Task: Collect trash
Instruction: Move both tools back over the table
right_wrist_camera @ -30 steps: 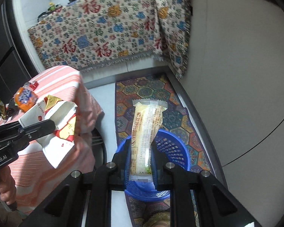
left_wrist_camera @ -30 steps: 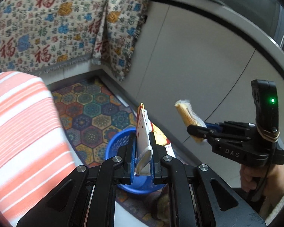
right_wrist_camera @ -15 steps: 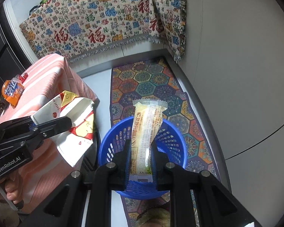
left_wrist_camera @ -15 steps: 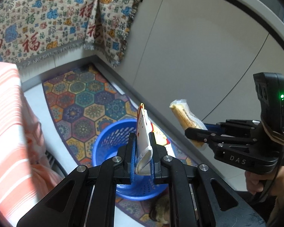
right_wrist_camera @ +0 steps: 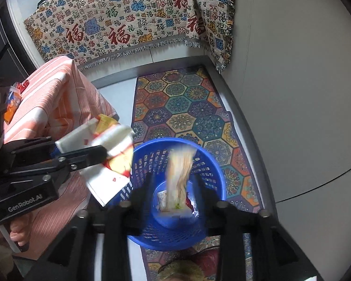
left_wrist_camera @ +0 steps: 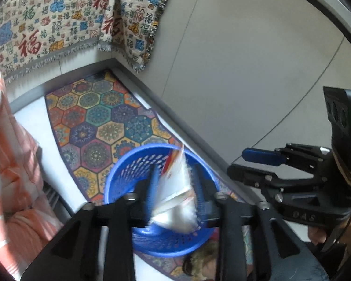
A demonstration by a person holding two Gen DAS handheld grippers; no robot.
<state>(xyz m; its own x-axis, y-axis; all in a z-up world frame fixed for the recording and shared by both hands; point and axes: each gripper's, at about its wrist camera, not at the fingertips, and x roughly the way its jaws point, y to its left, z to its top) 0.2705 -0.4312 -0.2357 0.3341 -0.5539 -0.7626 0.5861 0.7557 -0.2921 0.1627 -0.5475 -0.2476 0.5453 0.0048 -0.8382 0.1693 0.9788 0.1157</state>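
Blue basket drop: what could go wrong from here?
1. The left gripper has just been opening its jaws, with the white wrapper between them. In the right wrist view the wrapper hangs across the blue basket rim, partly outside, so it may land on the floor.
2. The right gripper has also just been opening. The yellow wrapper between its jaws is blurred above the basket's middle. It is long and might lean on the wall.

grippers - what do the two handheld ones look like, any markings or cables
Both are matte black, angular, with silver screws and blue finger pads. The left gripper reads "GenRobot.AI"; the right gripper reads "DAS", has a green light and a thin black cable beside its handle. No sleeve is visible.
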